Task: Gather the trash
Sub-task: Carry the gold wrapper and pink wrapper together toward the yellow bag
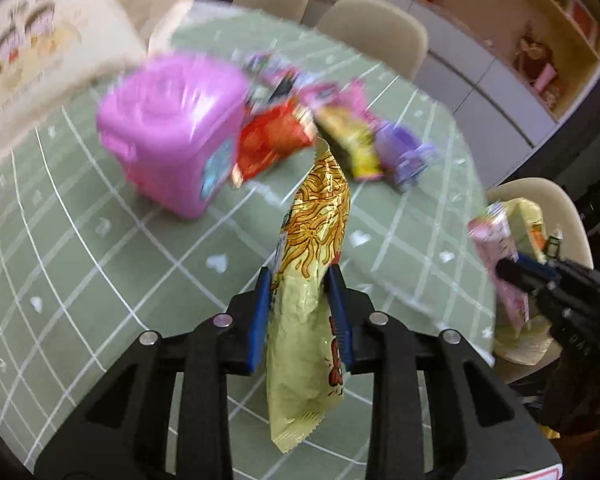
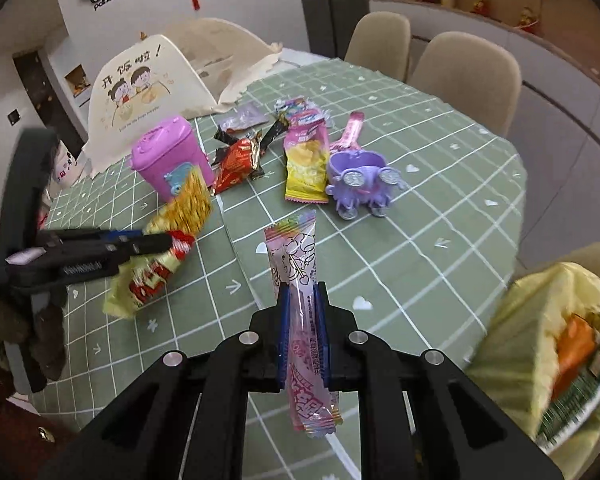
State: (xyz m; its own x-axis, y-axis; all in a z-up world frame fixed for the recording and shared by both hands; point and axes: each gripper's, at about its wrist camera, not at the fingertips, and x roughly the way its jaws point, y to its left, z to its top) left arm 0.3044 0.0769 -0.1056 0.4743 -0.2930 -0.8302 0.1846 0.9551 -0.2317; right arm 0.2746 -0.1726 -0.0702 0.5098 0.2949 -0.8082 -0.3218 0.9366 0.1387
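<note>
Above the green checked tablecloth (image 2: 420,240), the left gripper (image 1: 302,280) pinches a yellow noodle wrapper (image 1: 316,216) and the right gripper (image 2: 302,292) clamps a pink candy wrapper (image 2: 296,256), both lifted clear, likely bound for the yellow bag (image 2: 540,320) on the chair; more wrappers lie beside the pink toy bin (image 2: 168,156).

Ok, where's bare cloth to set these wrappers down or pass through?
Free: the tablecloth between the purple toy and the yellow bag; also in front of the pink bin, though the left gripper hovers there. Crowded: wrappers between bin and toy.
</note>
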